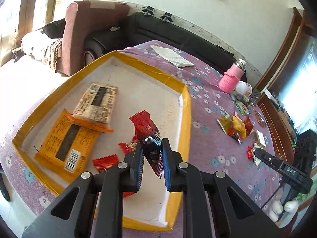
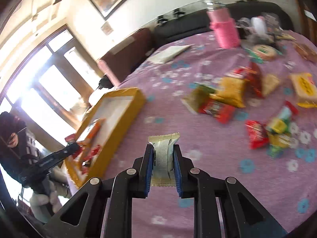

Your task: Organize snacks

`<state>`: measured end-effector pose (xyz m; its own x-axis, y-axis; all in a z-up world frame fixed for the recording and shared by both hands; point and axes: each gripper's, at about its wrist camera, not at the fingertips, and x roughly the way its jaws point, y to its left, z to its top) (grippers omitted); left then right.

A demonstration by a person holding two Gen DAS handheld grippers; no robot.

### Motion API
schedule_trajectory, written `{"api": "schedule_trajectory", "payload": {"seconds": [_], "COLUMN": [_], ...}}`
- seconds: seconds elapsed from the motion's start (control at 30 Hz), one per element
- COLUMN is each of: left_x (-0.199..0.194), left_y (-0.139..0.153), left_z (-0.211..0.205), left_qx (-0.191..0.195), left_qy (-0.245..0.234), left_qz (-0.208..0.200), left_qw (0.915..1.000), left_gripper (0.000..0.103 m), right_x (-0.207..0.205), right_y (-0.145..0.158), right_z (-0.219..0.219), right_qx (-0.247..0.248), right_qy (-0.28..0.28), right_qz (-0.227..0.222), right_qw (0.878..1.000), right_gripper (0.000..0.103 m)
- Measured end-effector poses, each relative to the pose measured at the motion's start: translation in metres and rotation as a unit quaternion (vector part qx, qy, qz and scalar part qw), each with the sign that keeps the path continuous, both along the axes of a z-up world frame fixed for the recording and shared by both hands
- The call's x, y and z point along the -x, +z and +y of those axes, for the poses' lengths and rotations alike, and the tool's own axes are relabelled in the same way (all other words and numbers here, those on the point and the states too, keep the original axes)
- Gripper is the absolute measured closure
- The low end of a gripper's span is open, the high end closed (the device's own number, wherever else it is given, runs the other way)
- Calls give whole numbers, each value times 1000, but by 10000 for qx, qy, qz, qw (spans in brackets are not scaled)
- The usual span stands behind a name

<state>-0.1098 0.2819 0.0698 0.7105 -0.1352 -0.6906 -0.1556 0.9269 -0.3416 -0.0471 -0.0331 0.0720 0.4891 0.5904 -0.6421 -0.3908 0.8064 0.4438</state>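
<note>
1. while my left gripper (image 1: pixel 151 148) hangs over the yellow-rimmed tray (image 1: pixel 174 80), its jaws are clamped narrow on a dark red snack packet (image 1: pixel 147 130), which sticks up between the blue pads above the tray's white floor.
2. i see in the tray a pale printed packet (image 1: pixel 97 103) lying partly on an orange packet (image 1: pixel 65 144), with small red sweets (image 1: pixel 106 161) just beside them.
3. my right gripper (image 2: pixel 163 152) has its jaws closed on a white-and-cream wrapped snack (image 2: pixel 163 150), held above the purple flowered tabletop (image 2: pixel 218 178), to the right of the tray (image 2: pixel 126 119).
4. i see a loose pile of snack packets (image 2: pixel 227 93) on the cloth, well apart from the tray, with more red and green ones (image 2: pixel 271 132) nearer the right edge.
5. a pink bottle (image 2: pixel 224 29) stands at the far side of the tabletop, and folded white paper (image 1: pixel 171 56) lies beyond the tray.
</note>
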Motion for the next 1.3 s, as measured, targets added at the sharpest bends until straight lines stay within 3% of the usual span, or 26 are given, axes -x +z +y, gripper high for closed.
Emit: {"api": "schedule_trajectory", "payload": {"seconds": [0.17, 0.37, 0.63, 0.7, 0.87, 0.9, 0.93, 1.1, 1.3], "left_x": [-9, -19, -25, -23, -14, -13, -9, 2, 15], "left_y": [-12, -22, -28, -27, -16, -13, -8, 13, 31], "left_z": [12, 28, 38, 37, 35, 33, 29, 1, -38], "left_qx": [159, 196, 337, 354, 221, 160, 31, -715, -1469], "left_qy": [2, 82, 23, 10, 119, 162, 225, 451, 367], "left_qz": [134, 252, 265, 262, 202, 186, 158, -36, -357], "left_qw": [9998, 9995, 9991, 9990, 9995, 9996, 9996, 9964, 9878], "left_gripper": [88, 88, 88, 87, 71, 60, 49, 30, 29], "right_x": [-7, -24, -42, -44, -44, -43, -41, -27, -18], "right_y": [13, 3, -36, -42, -42, -38, -33, -7, 6], "right_z": [80, 162, 215, 223, 222, 218, 213, 176, 118], "right_qx": [210, 590, 1002, 1088, 1004, 936, 888, 696, 557], "right_qy": [637, 1043, 1258, 1267, 1202, 1160, 1135, 853, 412], "right_qz": [-104, -20, 319, 310, 259, 217, 182, -157, -242], "right_qw": [9977, 9928, 9865, 9855, 9873, 9886, 9894, 9938, 9973], "right_gripper": [84, 84, 84, 80, 74, 74, 74, 65, 60]}}
